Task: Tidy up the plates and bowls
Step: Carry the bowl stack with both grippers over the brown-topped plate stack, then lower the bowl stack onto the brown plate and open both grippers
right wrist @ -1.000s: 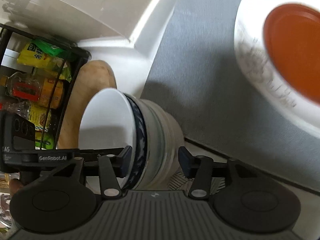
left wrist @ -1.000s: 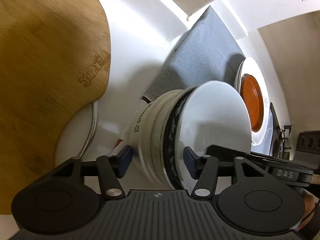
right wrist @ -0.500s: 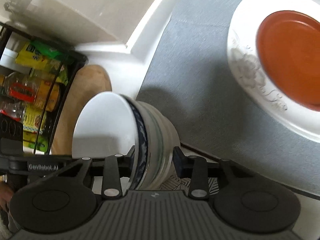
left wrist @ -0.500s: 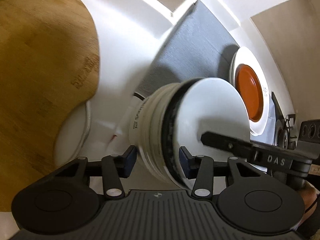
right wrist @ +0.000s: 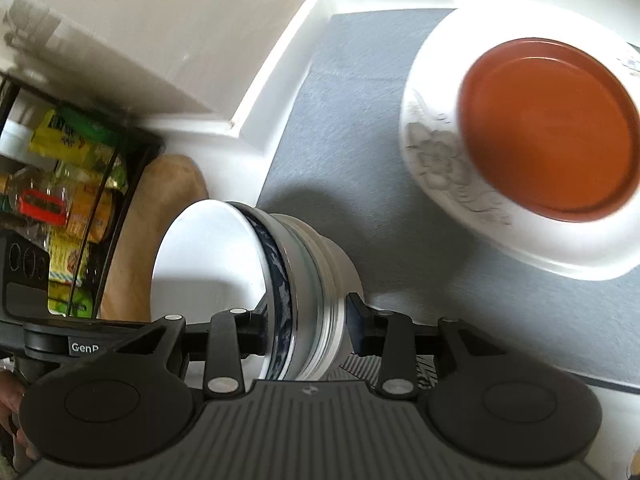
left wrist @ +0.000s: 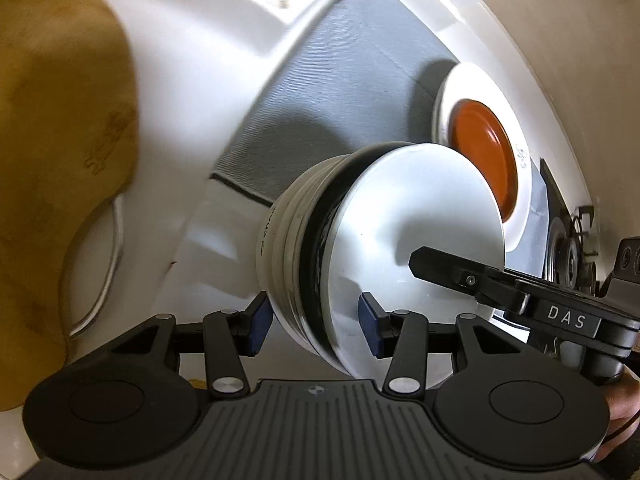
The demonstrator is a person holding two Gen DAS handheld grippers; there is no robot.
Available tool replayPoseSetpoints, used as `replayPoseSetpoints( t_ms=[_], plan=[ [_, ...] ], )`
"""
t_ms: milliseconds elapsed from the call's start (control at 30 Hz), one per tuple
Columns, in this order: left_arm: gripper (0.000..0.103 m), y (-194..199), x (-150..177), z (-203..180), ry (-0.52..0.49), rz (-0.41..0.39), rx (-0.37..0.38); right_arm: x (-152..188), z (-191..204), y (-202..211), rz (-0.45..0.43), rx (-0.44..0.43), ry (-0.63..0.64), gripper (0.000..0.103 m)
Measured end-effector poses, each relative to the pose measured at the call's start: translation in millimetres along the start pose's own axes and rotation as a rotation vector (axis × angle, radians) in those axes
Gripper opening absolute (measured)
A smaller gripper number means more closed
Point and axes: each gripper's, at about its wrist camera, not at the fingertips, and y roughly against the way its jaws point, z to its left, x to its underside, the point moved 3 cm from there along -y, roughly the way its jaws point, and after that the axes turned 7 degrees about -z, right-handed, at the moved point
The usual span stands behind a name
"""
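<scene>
A stack of bowls (left wrist: 352,248) is already nested together, and an orange plate (right wrist: 548,124) already sits on a white plate (right wrist: 440,168) on the grey mat (right wrist: 352,128). By my judgement the sorting is well advanced; what remains is to set the bowl stack down in its place, probably on the mat near the plates.

The stack hangs above the white counter (left wrist: 192,80), gripped from two opposite sides. The left gripper (left wrist: 314,322) is closed on its rim at about 6 o'clock in the left wrist view, one finger outside the wall and one inside the top bowl. The right gripper (right wrist: 308,328) is likewise clamped across the rim at 6 o'clock in its own view. From the stack, the plates lie at about 2 o'clock, near but apart. A wooden board (left wrist: 60,140) lies at 9 o'clock.
</scene>
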Motion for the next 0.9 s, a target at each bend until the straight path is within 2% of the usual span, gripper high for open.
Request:
replayPoseSetpoints(
  t_ms=[167, 600, 767, 900],
  plan=[
    [0.048, -4, -10, -22, -0.021, 0.023, 0.015, -5, -10, 19, -0.026, 0.02, -0.02, 0.04],
    [0.048, -4, -46, -105, -0.144, 0.003, 0.091, -46, -41, 93, -0.193, 0.062, -0.061, 0.04],
    [0.049, -22, -61, -136, -0.158, 0.029, 0.125, -68, -65, 115, -0.269, 0.081, -0.073, 0.04],
    [0.05, -41, -75, -156, -0.189, 0.043, 0.104, -85, -85, 118, -0.287, 0.086, -0.072, 0.04]
  ],
)
